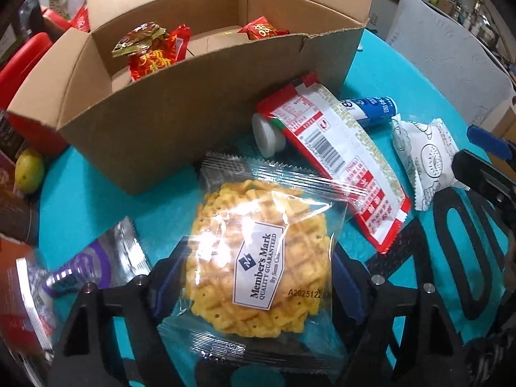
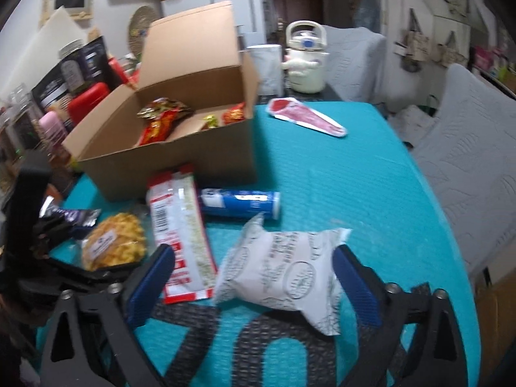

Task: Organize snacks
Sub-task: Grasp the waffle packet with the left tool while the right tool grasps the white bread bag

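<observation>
While the left tongs (image 1: 248,287) straddle the clear-wrapped waffle snack (image 1: 258,258), their blue pads sit at the packet's two sides; the wrapper hides the contact, so it is hard to say whether they press it or merely flank it. The packet lies on the teal desk (image 1: 96,200), just in front of the open cardboard box (image 1: 180,122), which stands toward twelve o'clock and already holds red and gold snack packets (image 1: 151,51). At two o'clock from the waffle lies a long red-and-white packet (image 1: 342,161), its far end resting over a blue-and-white tube (image 1: 371,109). At eight o'clock, a purple-and-silver wrapper (image 1: 93,258) lies flat on the desk.

In the right wrist view, the right tongs (image 2: 254,277) stand spread wide around a white printed pouch (image 2: 287,271), which lies on the desk between the blue pads with a gap on either side, not gripped. The tube (image 2: 242,203) lies at twelve o'clock from the pouch, the box (image 2: 180,158) beyond it at eleven. A pink-and-white packet (image 2: 306,116) lies well apart, at one o'clock near the desk's far edge.
</observation>
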Tool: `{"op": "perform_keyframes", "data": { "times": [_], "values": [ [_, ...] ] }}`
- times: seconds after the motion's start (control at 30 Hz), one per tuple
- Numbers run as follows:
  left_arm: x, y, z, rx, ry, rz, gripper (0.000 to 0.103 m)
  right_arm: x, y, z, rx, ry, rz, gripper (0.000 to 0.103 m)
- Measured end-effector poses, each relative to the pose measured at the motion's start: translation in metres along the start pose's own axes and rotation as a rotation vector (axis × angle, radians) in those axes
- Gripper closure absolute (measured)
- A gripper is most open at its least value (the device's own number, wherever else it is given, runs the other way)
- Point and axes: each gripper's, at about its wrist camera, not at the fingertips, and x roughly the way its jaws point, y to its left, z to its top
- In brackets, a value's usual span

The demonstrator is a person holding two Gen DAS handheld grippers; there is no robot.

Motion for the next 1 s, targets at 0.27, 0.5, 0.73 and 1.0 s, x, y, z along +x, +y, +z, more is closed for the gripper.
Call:
{"op": "perform_keyframes", "data": {
  "times": [0.27, 0.5, 0.73, 1.0],
  "values": [
    [-0.01, -0.002, -0.013, -0.083, -0.025, -0.004, 0.022, 0.03, -0.01, -0.004, 0.065, 0.09, -0.049, 0.0],
    [-0.009, 0.002, -0.022, -0.114, -0.013, 0.018, 0.022, 0.053, -0.013, -0.008, 0.1, 0.167, -0.061, 0.0],
    [0.0, -0.006, -0.012, -0.096, -0.021, 0.039, 0.022, 0.048, -0.005, -0.014, 0.029, 0.138, -0.096, 0.012],
    [-0.014, -0.004, -0.022, -0.109, -0.056, 0.026, 0.022, 0.031, -0.006, -0.02, 0.028, 0.106, -0.071, 0.034]
  ]
}}
